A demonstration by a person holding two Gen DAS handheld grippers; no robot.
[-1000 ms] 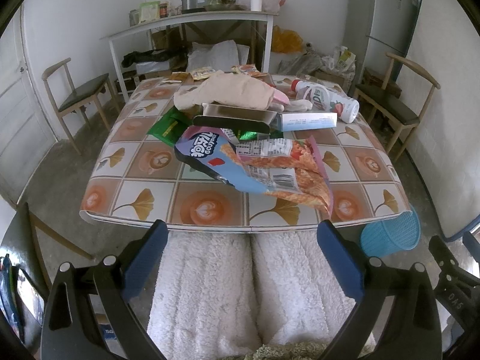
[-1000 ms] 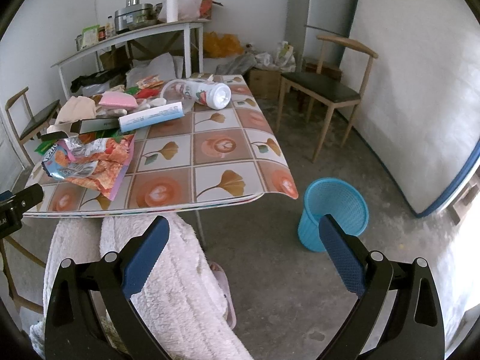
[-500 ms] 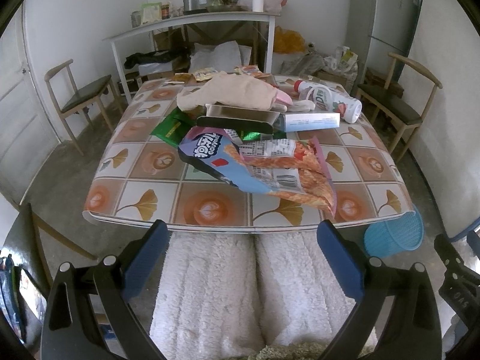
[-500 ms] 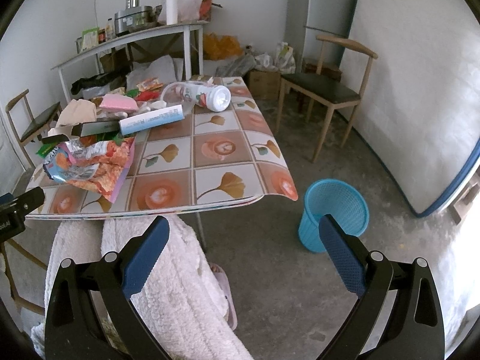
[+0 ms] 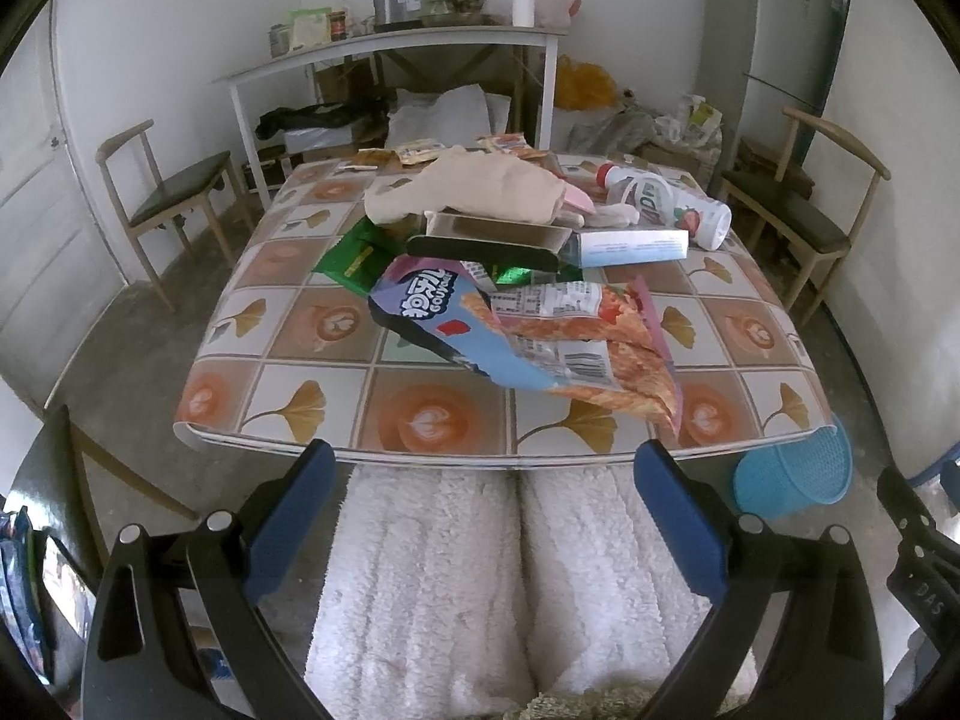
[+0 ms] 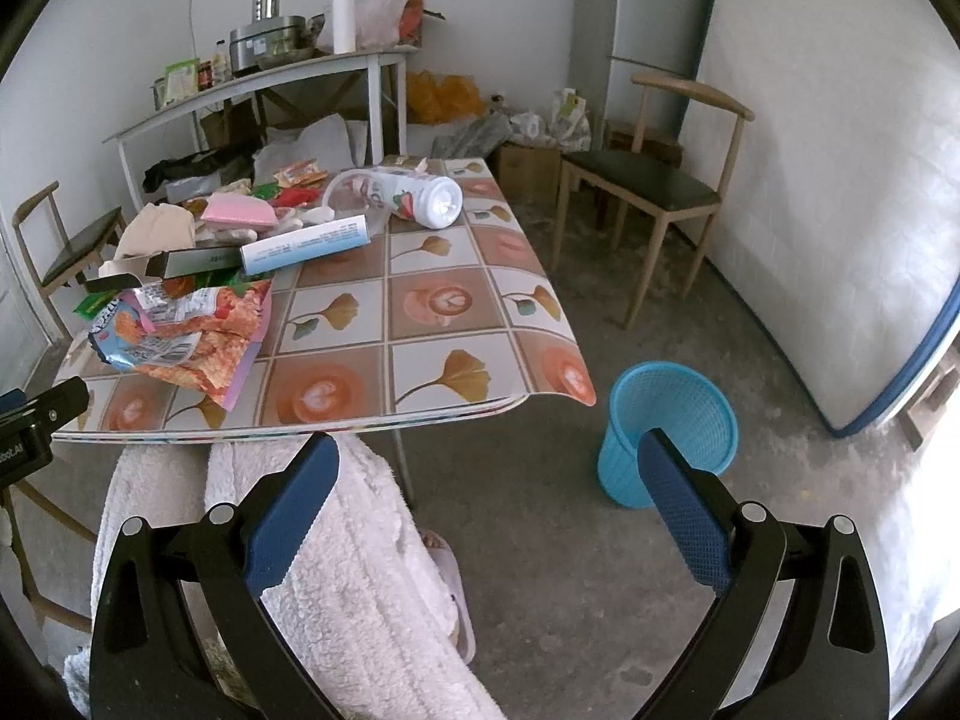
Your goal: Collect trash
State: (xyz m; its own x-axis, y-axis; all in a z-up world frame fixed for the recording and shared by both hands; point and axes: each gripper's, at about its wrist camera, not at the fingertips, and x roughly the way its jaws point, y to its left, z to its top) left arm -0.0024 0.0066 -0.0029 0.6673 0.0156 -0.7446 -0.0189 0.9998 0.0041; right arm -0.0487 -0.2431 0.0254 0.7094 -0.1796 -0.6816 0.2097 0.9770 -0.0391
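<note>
Trash covers the patterned table [image 5: 282,330] [image 6: 444,300]: a crumpled orange and blue snack bag [image 5: 528,330] [image 6: 180,330], a green wrapper [image 5: 354,252], a dark flat box [image 5: 492,240] [image 6: 192,261], a white and blue carton [image 5: 630,246] [image 6: 306,243], a white bottle lying on its side [image 5: 666,204] [image 6: 408,195] and a beige cloth [image 5: 480,189]. A blue mesh bin [image 6: 666,432] [image 5: 792,471] stands on the floor right of the table. My left gripper [image 5: 477,504] is open, below the table's near edge. My right gripper [image 6: 489,504] is open over the floor beside the bin.
A person's legs in white fleece [image 5: 510,588] [image 6: 324,570] are under the table edge. Wooden chairs stand at the left [image 5: 162,198] and right [image 6: 648,180]. A white shelf table [image 5: 390,48] with pots lines the back wall, beside a fridge [image 6: 648,18]. A mattress [image 6: 840,210] leans on the right.
Both grippers have drifted back slightly from the table, so it sits a little farther away. Nothing on the table has moved and both grippers stay open.
</note>
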